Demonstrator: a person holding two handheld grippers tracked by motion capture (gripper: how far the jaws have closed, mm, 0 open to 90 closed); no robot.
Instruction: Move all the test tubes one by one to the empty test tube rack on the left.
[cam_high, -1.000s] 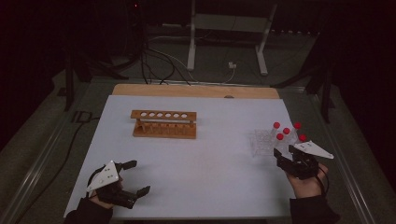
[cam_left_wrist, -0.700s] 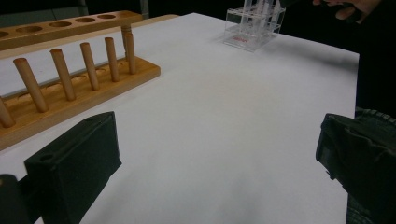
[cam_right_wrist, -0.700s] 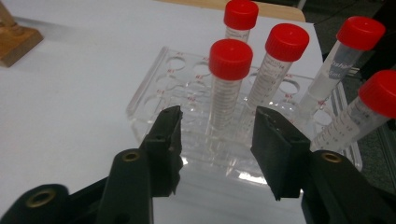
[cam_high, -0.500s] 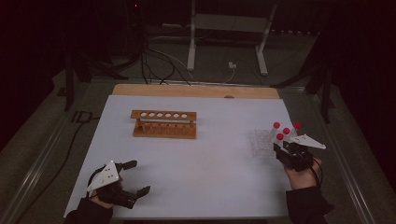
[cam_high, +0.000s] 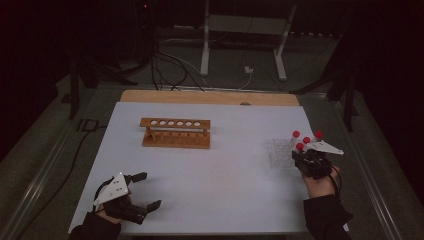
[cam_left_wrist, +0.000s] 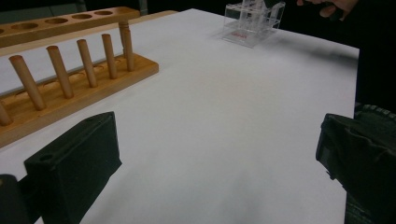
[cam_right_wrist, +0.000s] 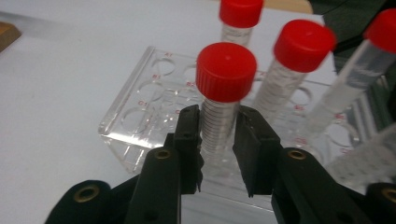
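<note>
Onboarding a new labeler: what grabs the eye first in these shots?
The red-capped tubes standing in a clear plastic rack at the table's right edge, the nearest one clamped between the jaws of the right gripper, which have just been closing. Next, the wooden tube rack at mid-table, its holes unfilled. The left gripper sits open at the near left corner.

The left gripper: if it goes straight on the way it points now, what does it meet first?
Probably nothing soon: the left gripper, jaws open, faces bare white table. Far ahead stands the clear tube rack. The wooden rack seems to lie left of that line, though depth is unclear.
</note>
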